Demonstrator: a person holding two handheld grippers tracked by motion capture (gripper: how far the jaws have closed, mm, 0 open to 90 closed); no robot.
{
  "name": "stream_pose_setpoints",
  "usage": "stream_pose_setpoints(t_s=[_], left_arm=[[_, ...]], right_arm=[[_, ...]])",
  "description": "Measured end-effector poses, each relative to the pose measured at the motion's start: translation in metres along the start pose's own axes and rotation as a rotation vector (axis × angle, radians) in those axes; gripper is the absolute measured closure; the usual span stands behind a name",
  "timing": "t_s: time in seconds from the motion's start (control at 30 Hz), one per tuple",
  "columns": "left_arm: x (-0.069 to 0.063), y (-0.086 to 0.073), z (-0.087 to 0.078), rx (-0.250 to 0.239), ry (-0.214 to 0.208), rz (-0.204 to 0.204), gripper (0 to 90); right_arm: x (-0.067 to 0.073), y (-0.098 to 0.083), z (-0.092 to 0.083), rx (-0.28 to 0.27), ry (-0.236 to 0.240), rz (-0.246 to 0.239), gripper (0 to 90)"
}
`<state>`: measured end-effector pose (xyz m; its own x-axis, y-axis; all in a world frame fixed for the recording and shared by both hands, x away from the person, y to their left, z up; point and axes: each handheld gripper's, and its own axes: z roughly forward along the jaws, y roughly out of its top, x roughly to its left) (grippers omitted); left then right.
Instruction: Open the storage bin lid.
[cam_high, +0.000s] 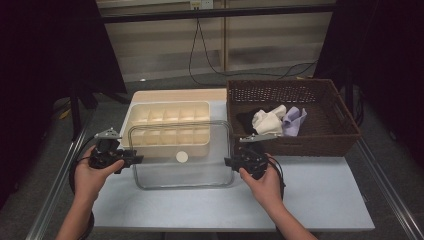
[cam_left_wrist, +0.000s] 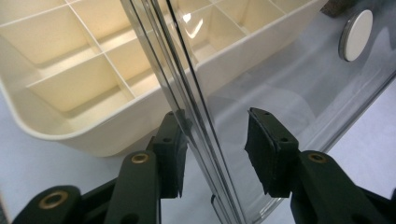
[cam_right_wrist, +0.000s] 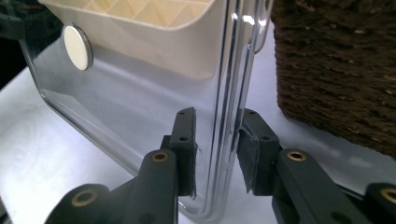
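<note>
A clear plastic lid with a white round knob hangs tilted over the front of a cream divided box. My left gripper grips its left rim, which runs between the jaws; one pad lies against it. The other pad sits on the panel side. My right gripper grips the right rim, which stands between its two pads. The knob and the box's compartments show through the lid.
A dark woven basket with black, white and lilac cloths stands right of the box, close to my right gripper. The basket wall is just beyond the lid's right edge. Bare tabletop lies toward the front.
</note>
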<state>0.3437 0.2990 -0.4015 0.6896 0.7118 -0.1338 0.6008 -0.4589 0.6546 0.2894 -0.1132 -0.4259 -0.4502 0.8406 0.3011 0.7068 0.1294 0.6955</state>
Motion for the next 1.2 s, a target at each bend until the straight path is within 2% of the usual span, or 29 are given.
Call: stream_pose_setpoints(t_s=[0.1, 0.2, 0.37, 0.47, 0.5, 0.57, 0.63, 0.7, 0.77, 0.83, 1.0, 1.03, 1.13, 1.2], left_arm=[[-0.004, -0.001, 0.003, 0.027, 0.008, 0.007, 57.6], [-0.004, -0.004, 0.006, 0.024, 0.0, 0.009, 57.2], [-0.011, -0.008, 0.006, 0.033, -0.021, 0.03, 58.0], [-0.017, -0.012, 0.005, 0.048, -0.049, 0.039, 58.7], [-0.019, -0.013, 0.006, 0.037, -0.044, 0.039, 58.8], [-0.023, -0.013, 0.004, 0.058, -0.066, 0.044, 59.5], [-0.025, -0.015, 0.005, 0.055, -0.086, 0.041, 60.9], [-0.026, -0.016, 0.007, 0.058, -0.087, 0.044, 60.5], [-0.025, -0.015, 0.011, 0.057, -0.082, 0.045, 58.7], [-0.025, -0.015, 0.014, 0.052, -0.078, 0.045, 57.2], [-0.021, -0.009, 0.019, 0.011, -0.066, 0.029, 55.7], [-0.019, -0.007, 0.021, 0.016, -0.081, 0.018, 54.6], [-0.019, -0.006, 0.02, 0.029, -0.082, 0.014, 54.7], [-0.02, -0.008, 0.017, 0.008, -0.087, 0.004, 57.7]], right_arm=[[-0.002, -0.003, 0.002, 0.004, -0.005, -0.015, 68.9], [-0.004, -0.005, 0.003, 0.016, -0.011, -0.026, 68.3], [-0.004, -0.01, 0.0, 0.027, -0.019, -0.043, 66.9], [-0.007, -0.015, -0.004, 0.028, -0.012, -0.043, 66.2], [-0.008, -0.018, -0.006, 0.026, -0.012, -0.045, 65.9], [-0.009, -0.022, -0.01, 0.031, -0.006, -0.034, 65.7], [-0.01, -0.024, -0.013, 0.035, -0.01, -0.037, 64.3], [-0.012, -0.027, -0.015, 0.024, -0.018, -0.061, 63.9], [-0.014, -0.028, -0.016, 0.012, -0.021, -0.064, 63.2], [-0.014, -0.027, -0.017, 0.0, -0.027, -0.067, 62.9], [-0.018, -0.017, -0.02, -0.03, -0.025, -0.037, 61.3], [-0.018, -0.015, -0.021, -0.034, -0.027, -0.039, 61.6], [-0.018, -0.01, -0.021, -0.027, -0.028, -0.043, 61.7], [-0.019, -0.011, -0.022, -0.025, -0.028, -0.039, 62.2]])
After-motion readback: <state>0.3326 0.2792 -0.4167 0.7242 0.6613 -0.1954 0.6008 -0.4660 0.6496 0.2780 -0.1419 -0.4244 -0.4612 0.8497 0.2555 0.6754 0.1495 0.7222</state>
